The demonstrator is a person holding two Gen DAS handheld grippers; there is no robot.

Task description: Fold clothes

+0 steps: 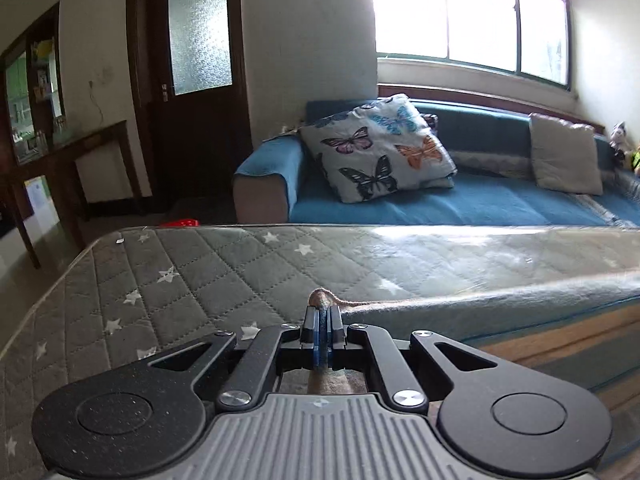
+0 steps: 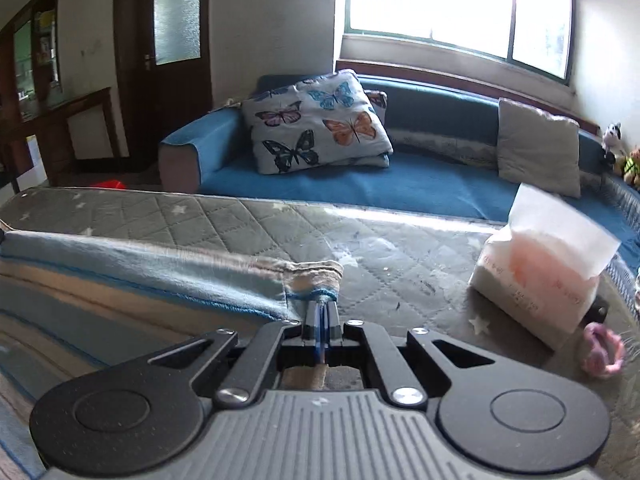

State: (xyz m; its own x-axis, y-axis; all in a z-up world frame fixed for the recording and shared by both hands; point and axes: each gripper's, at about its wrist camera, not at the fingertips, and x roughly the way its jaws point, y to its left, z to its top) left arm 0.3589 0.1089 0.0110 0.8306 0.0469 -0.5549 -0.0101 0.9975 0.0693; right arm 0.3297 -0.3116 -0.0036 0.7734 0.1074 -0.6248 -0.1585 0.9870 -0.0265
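Between both grippers' fingers (image 1: 322, 312), striped cloth (image 2: 160, 268).

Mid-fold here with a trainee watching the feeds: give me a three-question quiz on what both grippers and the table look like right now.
1. True or false: the left gripper is open and holds nothing.
2. Multiple choice: what stands on the quilted table cover to the right of the right gripper? A) a kettle B) a tissue pack C) a laptop
3. Fill in: the right gripper pinches a corner of the blue ______.

Key
1. False. Its jaws are shut on the edge of the cloth.
2. B. The tissue pack stands there, with a pink hair tie beside it.
3. Cloth; its edge stretches leftward from the closed jaws.
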